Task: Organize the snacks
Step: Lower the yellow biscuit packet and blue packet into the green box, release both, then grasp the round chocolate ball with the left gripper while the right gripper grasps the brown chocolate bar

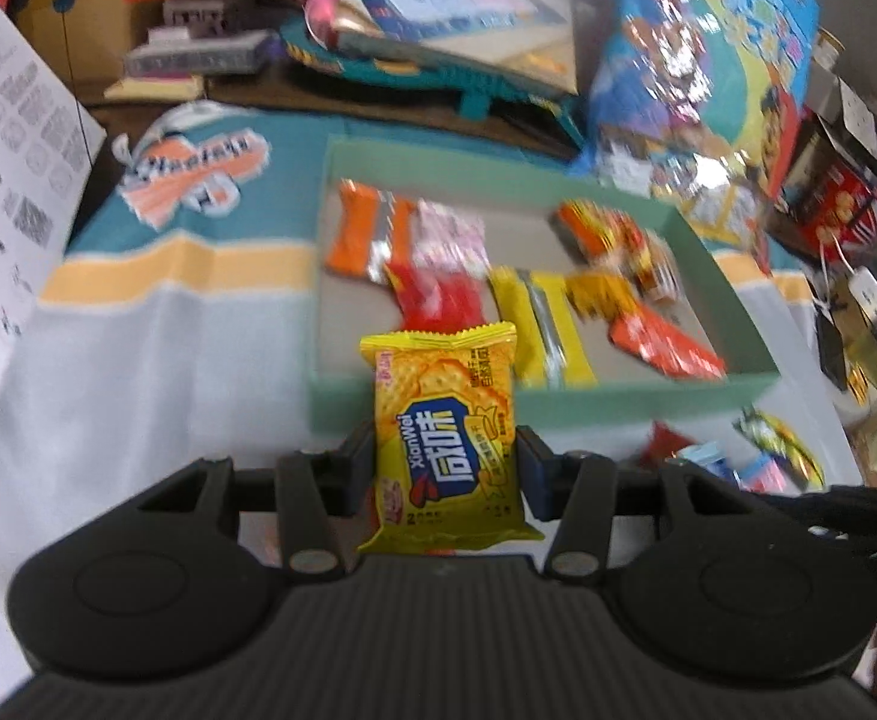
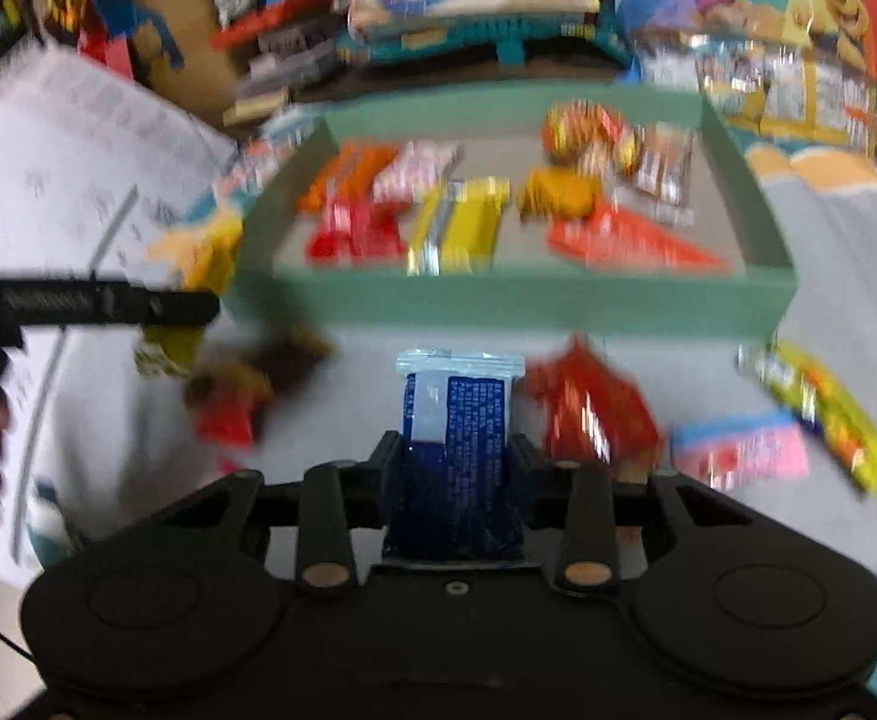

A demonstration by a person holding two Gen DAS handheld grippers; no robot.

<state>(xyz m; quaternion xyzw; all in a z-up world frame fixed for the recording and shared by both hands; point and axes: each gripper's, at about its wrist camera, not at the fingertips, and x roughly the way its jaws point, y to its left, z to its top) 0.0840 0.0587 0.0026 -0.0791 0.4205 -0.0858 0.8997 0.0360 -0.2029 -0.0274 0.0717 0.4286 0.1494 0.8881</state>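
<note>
A: The left gripper is pinching the yellow cracker packet, long axis running toward twelve o'clock, straight at the green tray.

B: And the right gripper?

A: It is clamping the blue packet, also pointing to twelve; the tray's near wall is lying just beyond it.

B: Which is sitting nearer?

A: The left one appears nearer: its packet's top edge is already overlapping the rim.
</note>
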